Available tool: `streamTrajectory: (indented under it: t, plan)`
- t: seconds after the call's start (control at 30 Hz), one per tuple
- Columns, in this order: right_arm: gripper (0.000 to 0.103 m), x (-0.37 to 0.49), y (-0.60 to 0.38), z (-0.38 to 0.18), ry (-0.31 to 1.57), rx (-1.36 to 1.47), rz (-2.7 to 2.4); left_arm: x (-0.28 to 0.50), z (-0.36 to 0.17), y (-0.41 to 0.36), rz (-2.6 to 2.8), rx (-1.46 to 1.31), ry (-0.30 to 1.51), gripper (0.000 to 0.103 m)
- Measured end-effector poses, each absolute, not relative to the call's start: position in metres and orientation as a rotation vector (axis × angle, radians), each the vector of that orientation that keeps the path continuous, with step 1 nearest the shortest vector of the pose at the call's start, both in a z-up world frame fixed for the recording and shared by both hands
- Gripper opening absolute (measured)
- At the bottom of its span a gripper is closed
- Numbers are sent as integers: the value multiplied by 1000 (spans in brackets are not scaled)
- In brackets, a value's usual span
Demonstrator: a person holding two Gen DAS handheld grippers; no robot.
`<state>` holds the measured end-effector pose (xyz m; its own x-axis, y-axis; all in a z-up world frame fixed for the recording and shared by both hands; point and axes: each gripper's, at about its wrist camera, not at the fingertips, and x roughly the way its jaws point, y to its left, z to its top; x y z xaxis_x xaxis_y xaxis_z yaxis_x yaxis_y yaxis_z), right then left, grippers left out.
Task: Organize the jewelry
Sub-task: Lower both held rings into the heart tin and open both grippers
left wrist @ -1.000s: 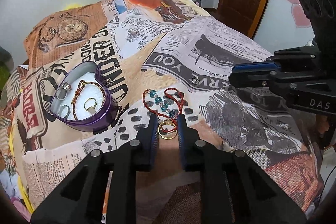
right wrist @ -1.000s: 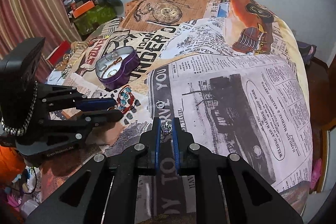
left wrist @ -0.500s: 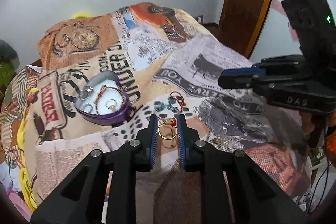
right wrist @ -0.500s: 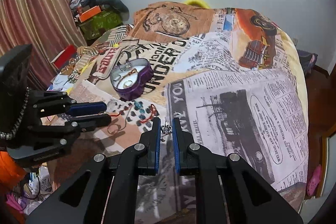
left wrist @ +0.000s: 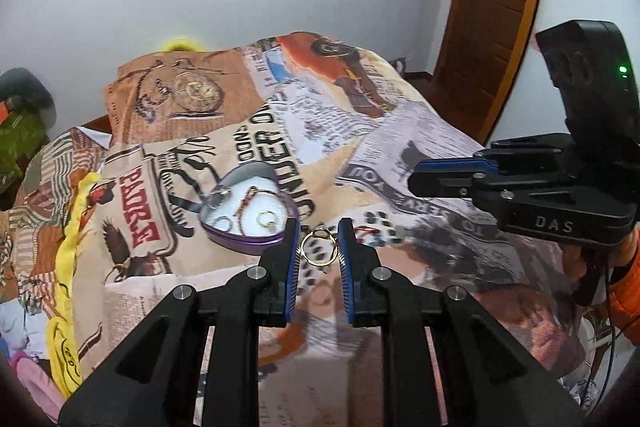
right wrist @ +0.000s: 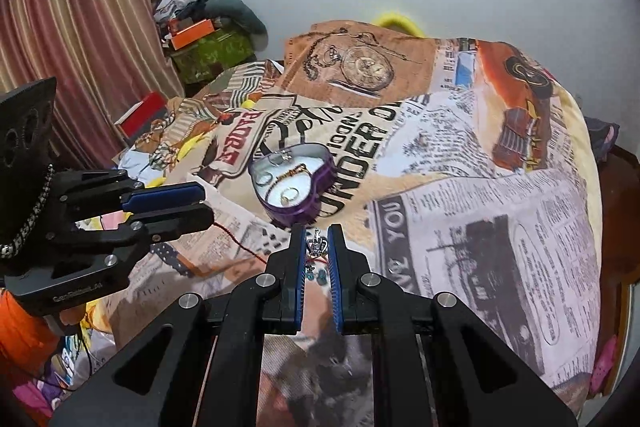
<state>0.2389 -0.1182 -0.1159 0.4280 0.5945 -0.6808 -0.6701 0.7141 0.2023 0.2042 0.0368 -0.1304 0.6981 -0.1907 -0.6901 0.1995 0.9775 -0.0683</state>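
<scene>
My left gripper (left wrist: 320, 243) is shut on a gold ring (left wrist: 318, 247), held up above the bedspread. My right gripper (right wrist: 317, 245) is shut on a small silver crown ring (right wrist: 317, 245). A purple heart-shaped tin (left wrist: 240, 242) lies on the bed just beyond and left of the left fingertips, holding rings and a thin bracelet. In the right wrist view the tin (right wrist: 297, 213) sits just past my tips. A red cord (right wrist: 240, 247) runs from the left gripper (right wrist: 168, 205) toward blue beads (right wrist: 316, 277) on the bed.
The newspaper-print bedspread (left wrist: 400, 131) covers the whole bed. The right gripper (left wrist: 444, 183) hovers to the right of the left one. Curtains (right wrist: 80, 27) and piled clutter (right wrist: 208, 47) stand at the left; a wooden door (left wrist: 492, 27) is at the far right.
Both grippers have lifted off the bedspread, each still carrying its ring. The gold ring left the beaded red cord on the bed. The tin now lies nearer both sets of tips.
</scene>
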Motion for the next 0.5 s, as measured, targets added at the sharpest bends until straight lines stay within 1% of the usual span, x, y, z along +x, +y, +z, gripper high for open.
streamTrajectory:
  t: [0.5]
  plan:
    - [10,279,-67,-123,833,-100,830,248,-163,75,-163,-48,813,17]
